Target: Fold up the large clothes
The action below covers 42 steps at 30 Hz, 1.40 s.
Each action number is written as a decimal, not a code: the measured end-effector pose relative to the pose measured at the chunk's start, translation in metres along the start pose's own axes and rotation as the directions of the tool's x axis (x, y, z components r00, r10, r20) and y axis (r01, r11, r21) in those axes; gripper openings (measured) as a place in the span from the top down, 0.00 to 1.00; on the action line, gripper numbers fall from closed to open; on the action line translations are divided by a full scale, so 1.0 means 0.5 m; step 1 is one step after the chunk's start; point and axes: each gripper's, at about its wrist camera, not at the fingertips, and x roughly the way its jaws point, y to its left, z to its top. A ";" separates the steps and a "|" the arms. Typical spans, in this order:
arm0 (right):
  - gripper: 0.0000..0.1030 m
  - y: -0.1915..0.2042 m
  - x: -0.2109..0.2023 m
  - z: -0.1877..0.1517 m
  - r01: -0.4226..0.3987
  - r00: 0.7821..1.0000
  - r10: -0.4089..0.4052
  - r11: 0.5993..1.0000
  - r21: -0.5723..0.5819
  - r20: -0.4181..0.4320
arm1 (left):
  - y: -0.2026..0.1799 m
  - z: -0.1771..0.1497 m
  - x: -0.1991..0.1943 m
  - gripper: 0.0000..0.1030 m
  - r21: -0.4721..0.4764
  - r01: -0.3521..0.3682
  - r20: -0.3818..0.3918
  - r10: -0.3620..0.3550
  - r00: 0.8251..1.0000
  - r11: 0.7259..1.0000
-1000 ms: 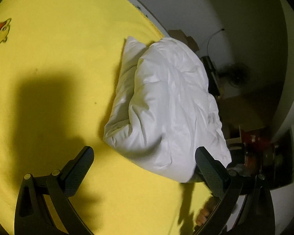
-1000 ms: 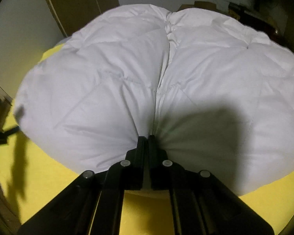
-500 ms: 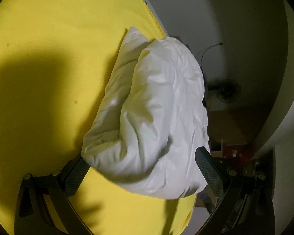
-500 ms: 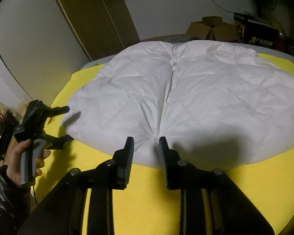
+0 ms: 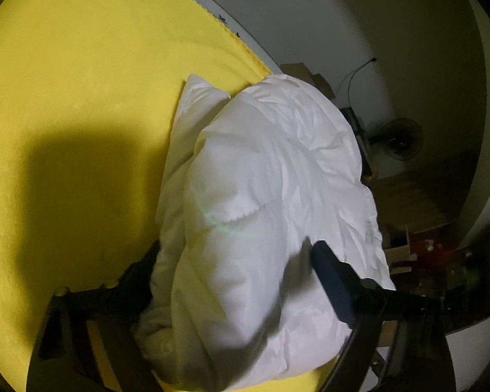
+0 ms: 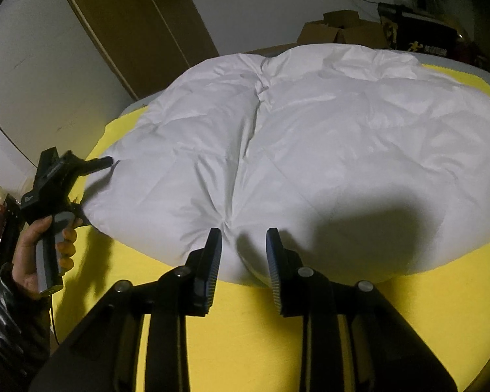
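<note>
Yellow sheet [image 6: 408,326], white down jacket [image 6: 310,150] folded.
My left gripper [image 5: 232,261] is closing around its end; right gripper [image 6: 243,258] narrow, released.

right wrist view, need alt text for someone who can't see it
A puffy white garment lies folded on a yellow cover. The right gripper stands open at its near edge, while at far left a hand holds the left gripper, closing around the garment's end.

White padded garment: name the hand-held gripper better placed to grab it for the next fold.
Left. The left hand-held gripper straddles the white padded garment's end, jaws closing around it. The right hand-held gripper stands open at the near edge, gripping nothing.
</note>
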 end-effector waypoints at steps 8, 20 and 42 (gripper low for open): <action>0.69 0.055 0.132 0.018 0.015 0.995 -0.025 0.994 -0.105 -0.094 | -0.030 -0.004 -0.042 0.69 0.074 -0.017 0.070 0.012 0.997 0.997; 0.68 -0.154 -0.106 0.015 0.035 0.984 -0.059 0.989 0.144 0.165 | -0.263 -0.079 -0.151 0.75 0.341 -0.109 0.276 0.012 0.961 0.934; 0.61 -0.383 -0.333 -0.131 -0.127 0.946 0.007 0.928 0.350 0.324 | -0.595 -0.288 -0.071 0.75 0.554 -0.092 0.308 -0.102 0.946 0.828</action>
